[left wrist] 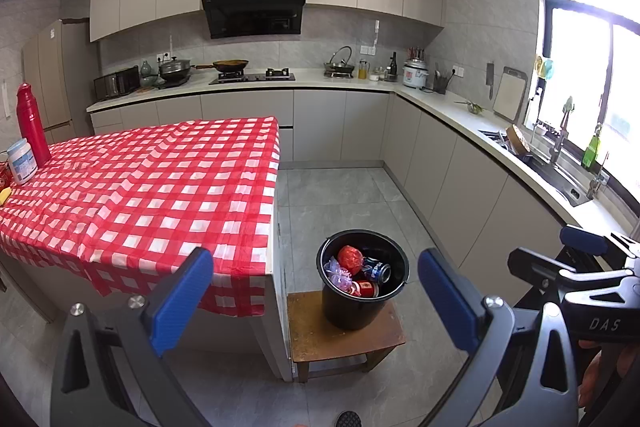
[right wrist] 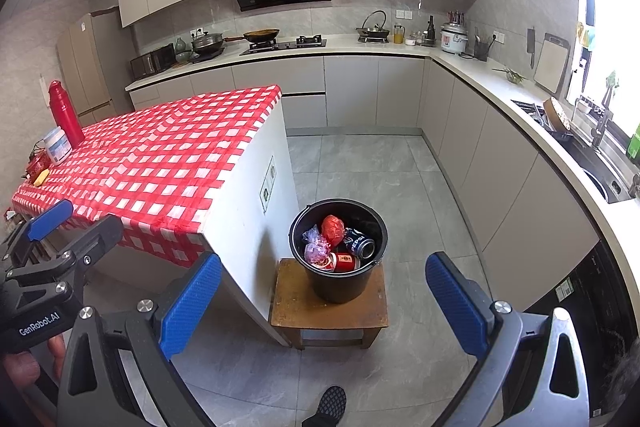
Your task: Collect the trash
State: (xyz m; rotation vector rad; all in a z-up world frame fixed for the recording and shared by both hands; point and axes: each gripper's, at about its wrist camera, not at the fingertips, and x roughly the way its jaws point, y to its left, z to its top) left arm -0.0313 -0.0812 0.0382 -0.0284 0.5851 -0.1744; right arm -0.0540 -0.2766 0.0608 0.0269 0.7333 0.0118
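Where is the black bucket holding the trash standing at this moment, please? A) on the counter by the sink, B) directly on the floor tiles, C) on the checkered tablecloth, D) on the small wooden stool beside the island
D: the black bucket rests on the small wooden stool, next to the island's white end panel.
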